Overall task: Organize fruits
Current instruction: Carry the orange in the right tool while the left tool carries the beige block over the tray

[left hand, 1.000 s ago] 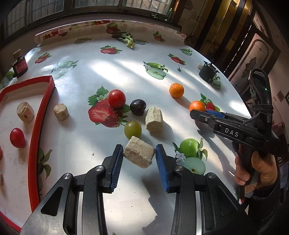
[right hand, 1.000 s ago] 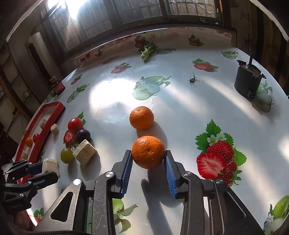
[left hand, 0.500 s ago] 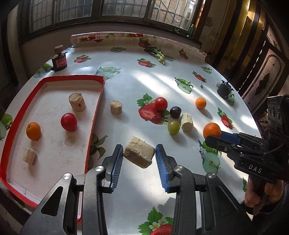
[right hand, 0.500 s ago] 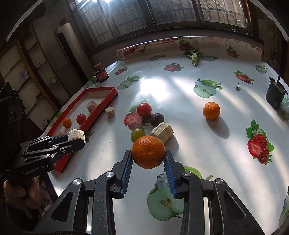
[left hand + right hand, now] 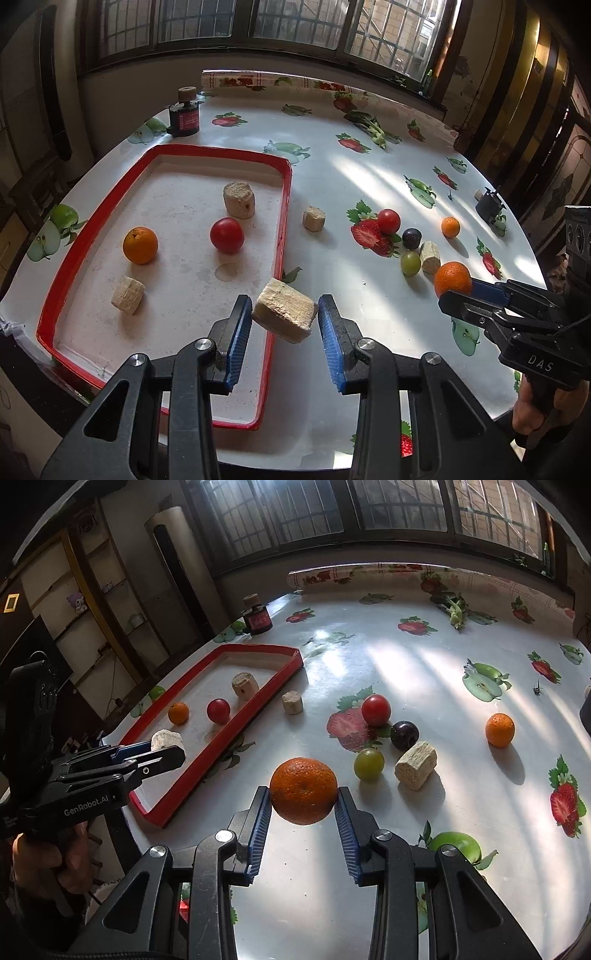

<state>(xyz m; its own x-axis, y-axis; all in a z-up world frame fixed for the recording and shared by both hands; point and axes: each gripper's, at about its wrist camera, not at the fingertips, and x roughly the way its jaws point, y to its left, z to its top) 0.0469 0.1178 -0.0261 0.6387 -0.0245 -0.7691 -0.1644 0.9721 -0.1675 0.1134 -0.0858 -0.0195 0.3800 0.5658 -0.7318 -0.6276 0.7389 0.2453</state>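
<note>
My left gripper (image 5: 284, 321) pinches a pale, fibrous cylindrical chunk (image 5: 285, 315), lifted above the near right rim of the red-edged white tray (image 5: 282, 206). My right gripper (image 5: 302, 821) clamps a round orange mandarin (image 5: 303, 791) in the air over the fruit-printed white tablecloth (image 5: 424, 664). In the tray lie an orange (image 5: 140, 245), a red tomato (image 5: 226, 235) and two pale chunks.

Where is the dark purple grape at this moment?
In the right wrist view the dark purple grape lies on the table right of centre, between the red tomato and the cork piece, outside the red tray.
</note>
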